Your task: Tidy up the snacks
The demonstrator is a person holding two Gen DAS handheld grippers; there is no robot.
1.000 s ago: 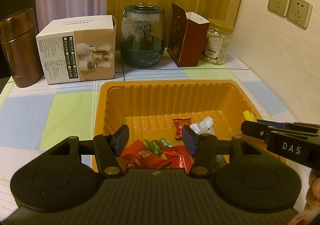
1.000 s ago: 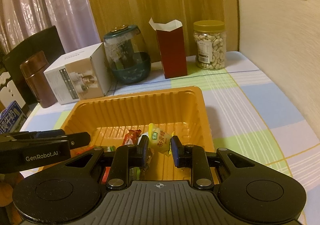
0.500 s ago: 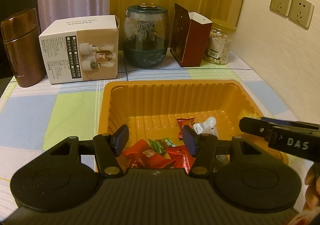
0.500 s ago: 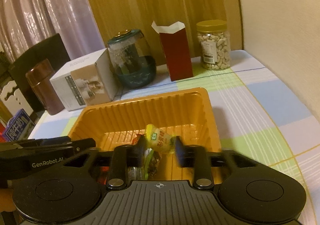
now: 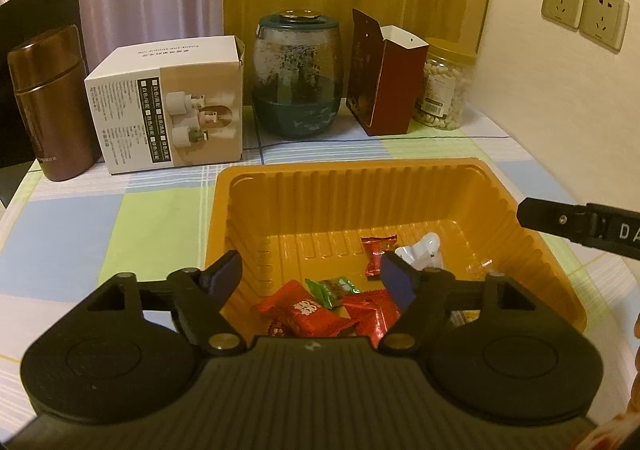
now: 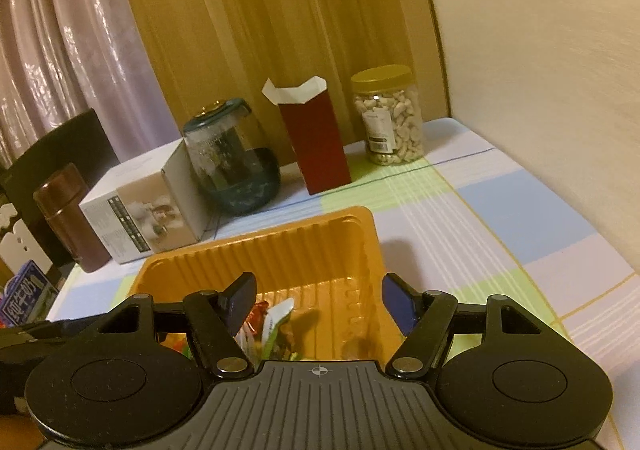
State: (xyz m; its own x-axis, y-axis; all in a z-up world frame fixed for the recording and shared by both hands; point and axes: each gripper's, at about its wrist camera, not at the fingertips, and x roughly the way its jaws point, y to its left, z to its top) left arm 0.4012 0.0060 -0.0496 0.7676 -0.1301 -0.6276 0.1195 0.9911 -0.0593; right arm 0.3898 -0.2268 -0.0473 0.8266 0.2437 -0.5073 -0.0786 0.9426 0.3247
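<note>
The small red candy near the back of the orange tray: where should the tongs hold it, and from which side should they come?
Probably across the body of the small red candy, coming from above. It lies flat on the floor of the orange tray, apart from the other wrappers, with twisted ends at top and bottom. The thicker middle gives the pads more to press on than the thin ends.
</note>
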